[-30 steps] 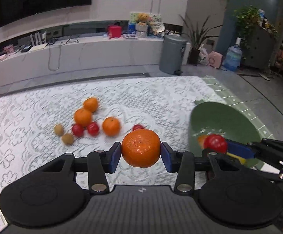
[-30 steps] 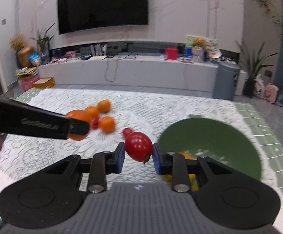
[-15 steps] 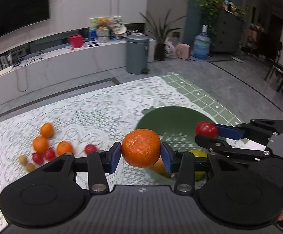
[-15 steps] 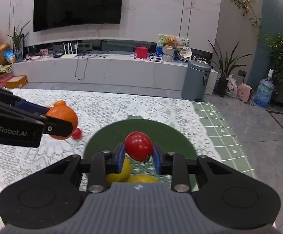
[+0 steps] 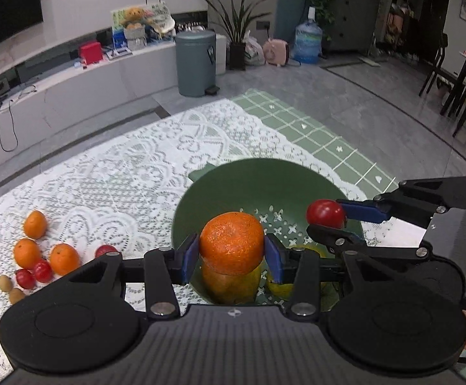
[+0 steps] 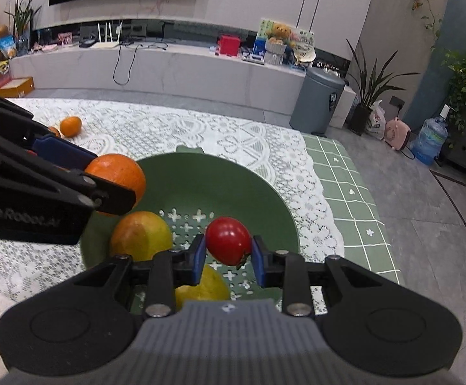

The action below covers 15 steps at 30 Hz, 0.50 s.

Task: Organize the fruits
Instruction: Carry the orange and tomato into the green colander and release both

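Note:
My left gripper (image 5: 232, 253) is shut on an orange mandarin (image 5: 232, 242) and holds it over the near left side of the green colander bowl (image 5: 265, 179). My right gripper (image 6: 228, 253) is shut on a red tomato (image 6: 228, 245), held above the bowl (image 6: 233, 179). The tomato also shows in the left wrist view (image 5: 326, 213), and the mandarin in the right wrist view (image 6: 119, 173). In the bowl lie an orange-yellow fruit (image 6: 141, 235) and a yellow fruit (image 6: 205, 285).
On the white lace cloth (image 5: 104, 173) to the left lie loose mandarins (image 5: 63, 258), small red tomatoes (image 5: 42, 271) and small brown fruits (image 5: 5, 284). The table's right edge with green checked cloth (image 6: 345, 186) lies beyond the bowl.
Both grippers have moved right, from beside the loose fruit to above the bowl, each still holding its fruit.

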{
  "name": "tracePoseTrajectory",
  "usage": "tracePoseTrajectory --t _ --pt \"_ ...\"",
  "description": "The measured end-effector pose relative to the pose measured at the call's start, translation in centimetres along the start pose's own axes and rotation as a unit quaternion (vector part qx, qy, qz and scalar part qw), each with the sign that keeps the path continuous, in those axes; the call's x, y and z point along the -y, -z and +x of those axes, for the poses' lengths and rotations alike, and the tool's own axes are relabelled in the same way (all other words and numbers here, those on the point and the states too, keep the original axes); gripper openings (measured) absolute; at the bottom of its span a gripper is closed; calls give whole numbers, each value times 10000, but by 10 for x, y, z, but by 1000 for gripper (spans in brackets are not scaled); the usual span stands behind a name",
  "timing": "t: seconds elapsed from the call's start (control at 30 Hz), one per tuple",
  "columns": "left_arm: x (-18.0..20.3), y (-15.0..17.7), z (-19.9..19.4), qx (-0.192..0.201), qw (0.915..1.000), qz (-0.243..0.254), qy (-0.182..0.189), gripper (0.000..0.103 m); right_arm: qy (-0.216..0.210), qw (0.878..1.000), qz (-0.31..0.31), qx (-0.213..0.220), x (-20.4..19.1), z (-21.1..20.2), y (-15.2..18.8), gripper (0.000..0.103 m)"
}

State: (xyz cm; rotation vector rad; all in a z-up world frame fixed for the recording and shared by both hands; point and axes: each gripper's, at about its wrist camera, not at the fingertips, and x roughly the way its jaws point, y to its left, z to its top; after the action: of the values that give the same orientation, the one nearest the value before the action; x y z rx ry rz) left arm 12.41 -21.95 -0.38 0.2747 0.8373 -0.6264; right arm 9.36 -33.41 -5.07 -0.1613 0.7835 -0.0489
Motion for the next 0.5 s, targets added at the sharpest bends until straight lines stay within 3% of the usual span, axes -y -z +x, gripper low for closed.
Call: tracePoseTrajectory --t 0.5 --pt "3 -10 44 -515 9986 114 61 50 -67 9989 -118 -449 -1 42 -1 27"
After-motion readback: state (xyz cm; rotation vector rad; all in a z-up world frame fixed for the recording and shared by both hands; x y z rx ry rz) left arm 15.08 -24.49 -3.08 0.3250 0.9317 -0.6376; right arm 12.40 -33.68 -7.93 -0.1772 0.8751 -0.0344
